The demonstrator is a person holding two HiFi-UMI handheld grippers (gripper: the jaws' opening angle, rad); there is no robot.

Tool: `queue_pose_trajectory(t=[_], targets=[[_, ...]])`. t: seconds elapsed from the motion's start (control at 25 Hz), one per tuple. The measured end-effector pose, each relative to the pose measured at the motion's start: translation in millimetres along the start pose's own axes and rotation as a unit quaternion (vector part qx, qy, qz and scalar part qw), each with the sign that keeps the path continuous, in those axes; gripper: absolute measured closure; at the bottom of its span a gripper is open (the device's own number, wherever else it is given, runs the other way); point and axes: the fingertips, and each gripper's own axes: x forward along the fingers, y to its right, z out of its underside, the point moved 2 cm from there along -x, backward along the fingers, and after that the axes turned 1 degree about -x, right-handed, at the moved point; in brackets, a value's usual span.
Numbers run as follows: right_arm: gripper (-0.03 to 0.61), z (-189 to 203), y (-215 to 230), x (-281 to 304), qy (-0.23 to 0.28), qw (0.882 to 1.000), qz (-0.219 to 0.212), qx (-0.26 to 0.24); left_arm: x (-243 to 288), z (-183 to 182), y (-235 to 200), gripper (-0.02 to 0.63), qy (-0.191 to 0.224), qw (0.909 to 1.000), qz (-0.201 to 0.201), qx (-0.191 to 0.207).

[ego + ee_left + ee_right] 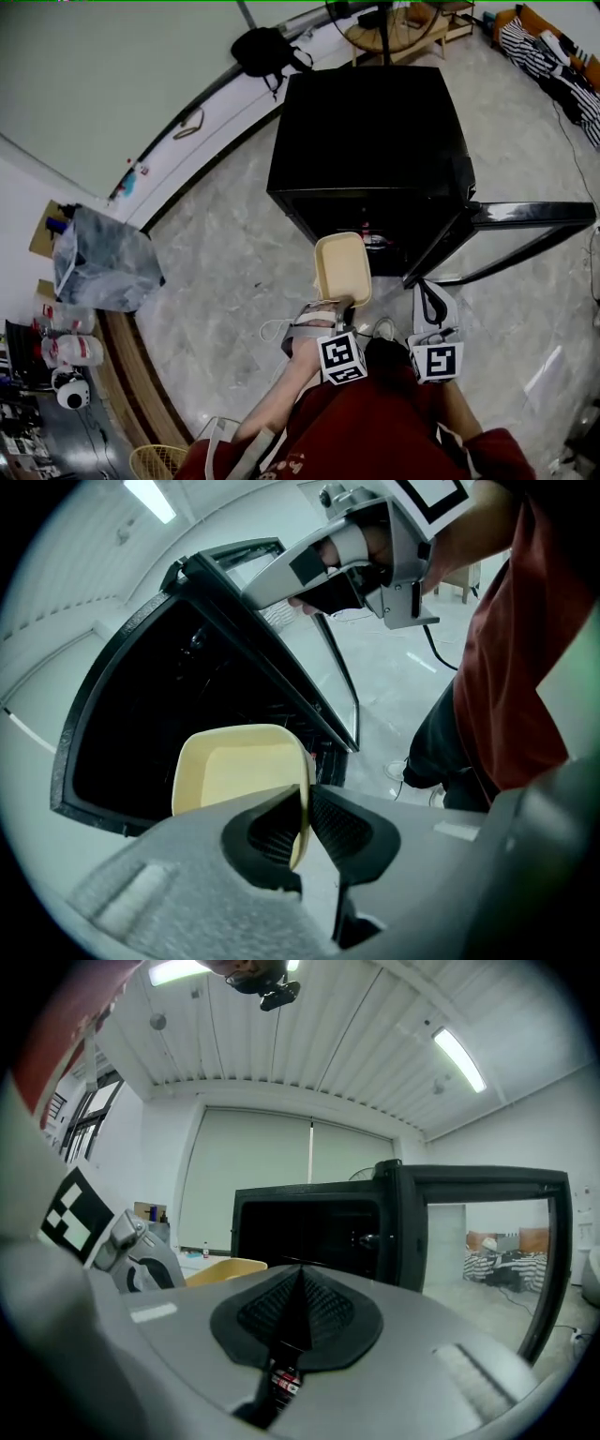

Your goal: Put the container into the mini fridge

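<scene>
Cream plastic container [239,766] is clamped by its rim in the left gripper [302,825]. Just ahead of those fingers stands the black mini fridge [178,696], its glass door [525,217] swung wide beyond the right gripper [298,1312], which is closed on nothing. The floor [234,272] is pale and marbled, and a grey plastic bag [103,258] lies well left of the fingers.

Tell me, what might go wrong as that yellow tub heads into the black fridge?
The left claw pinches the container only by its thin rim, so it might tilt or slip out. Its far edge could knock the mini fridge. The right claw, shut and empty, sits near the open door and might bump it.
</scene>
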Motion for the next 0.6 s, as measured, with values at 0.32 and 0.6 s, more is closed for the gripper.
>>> queue_pose_trajectory(t=[0.32,0.6], targets=[[0.577,12,24,21,0.011,0.999,0.0,0.045,67,-26,-24,0.577,-0.007,0.9991,0.013,0.039],[0.578,32,23,30,-0.008,0.999,0.002,0.039,129,-24,-34,0.577,-0.002,0.9984,0.027,0.05]])
